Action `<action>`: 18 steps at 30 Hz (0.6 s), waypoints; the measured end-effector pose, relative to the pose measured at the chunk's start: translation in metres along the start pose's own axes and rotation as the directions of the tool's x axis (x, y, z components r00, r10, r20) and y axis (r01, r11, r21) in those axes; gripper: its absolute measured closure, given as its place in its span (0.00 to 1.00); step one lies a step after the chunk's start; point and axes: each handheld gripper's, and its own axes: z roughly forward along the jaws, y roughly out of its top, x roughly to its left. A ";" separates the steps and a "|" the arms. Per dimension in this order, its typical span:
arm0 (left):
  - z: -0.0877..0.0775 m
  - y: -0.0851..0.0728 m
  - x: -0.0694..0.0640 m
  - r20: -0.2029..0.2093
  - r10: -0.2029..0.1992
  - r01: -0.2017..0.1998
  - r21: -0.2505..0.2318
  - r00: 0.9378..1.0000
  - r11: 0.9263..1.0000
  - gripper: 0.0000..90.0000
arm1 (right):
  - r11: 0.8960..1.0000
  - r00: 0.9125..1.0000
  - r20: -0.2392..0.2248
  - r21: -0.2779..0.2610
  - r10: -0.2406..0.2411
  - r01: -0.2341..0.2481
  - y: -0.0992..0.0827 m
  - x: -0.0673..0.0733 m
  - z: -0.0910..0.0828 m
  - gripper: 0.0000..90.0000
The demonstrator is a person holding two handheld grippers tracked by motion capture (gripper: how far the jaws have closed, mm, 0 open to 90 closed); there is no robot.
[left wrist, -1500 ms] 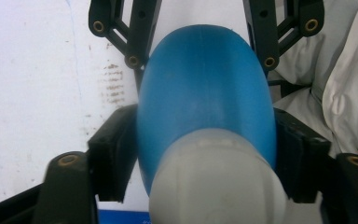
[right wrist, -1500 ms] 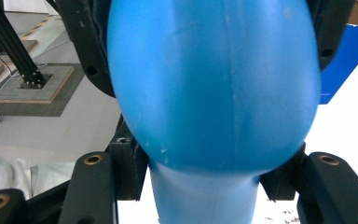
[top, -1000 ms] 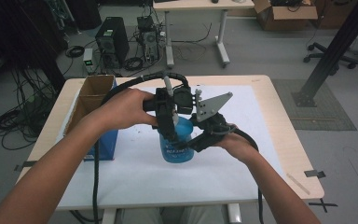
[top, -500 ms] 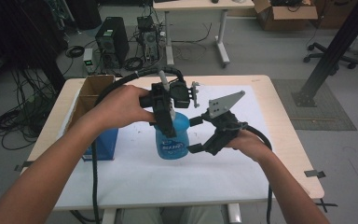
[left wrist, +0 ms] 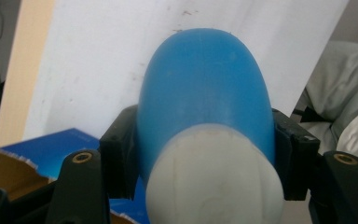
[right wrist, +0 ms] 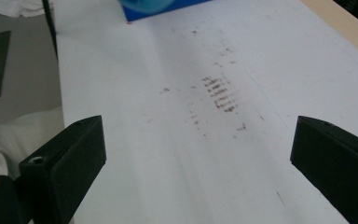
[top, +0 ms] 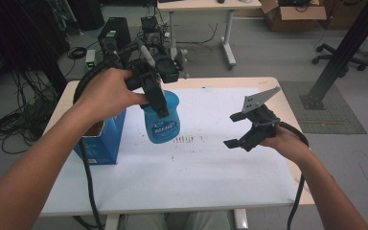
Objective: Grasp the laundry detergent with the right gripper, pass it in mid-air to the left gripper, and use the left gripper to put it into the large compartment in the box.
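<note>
A white sheet covers the wooden table, smudged with brown marks near its middle, and a cluttered floor of cables and computer cases lies beyond. Up goes the blue bottle! The left gripper has it clamped from above, both black jaws pressed against its flanks just below the white cap, and the bottle hangs clear of the sheet, tilted a little. In the left gripper view the blue body runs away from the camera with the paper far beneath it.

Over on the other side, the right gripper has just been opening and now stands wide with nothing between its jaws; its own view looks down on bare paper and those brown marks. It sits well apart from the bottle, off toward the table's right edge.

So this reads as a handover just completed, with 1 gripper carrying alone. Just beside the bottle stands the open blue box, at the table's left. My guess is that's the destination: the next move calls for swinging the bottle over the box's opening, keeping it steady, and lowering before the jaws part.
</note>
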 end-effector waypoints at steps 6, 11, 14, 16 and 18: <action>-0.018 -0.006 0.011 -0.028 -0.067 0.067 -0.001 0.997 0.998 0.42 | 0.999 0.999 0.036 0.029 0.015 -0.016 -0.005 -0.006 -0.014 0.03; -0.034 -0.014 0.023 -0.057 -0.160 0.160 -0.007 0.985 0.987 0.42 | 0.998 0.997 0.069 0.049 0.022 -0.026 -0.008 -0.009 -0.025 0.03; -0.044 -0.022 0.033 -0.068 -0.230 0.228 -0.030 0.971 0.973 0.42 | 0.998 0.996 0.085 0.065 0.020 -0.026 -0.009 -0.011 -0.031 0.03; -0.049 -0.026 0.039 -0.075 -0.263 0.261 -0.039 0.962 0.964 0.42 | 0.996 0.996 0.090 0.079 0.022 -0.030 -0.009 -0.011 -0.033 0.03; -0.054 -0.030 0.044 -0.088 -0.295 0.293 -0.041 0.951 0.955 0.42 | 0.996 0.995 0.097 0.090 0.019 -0.028 -0.010 -0.013 -0.035 0.03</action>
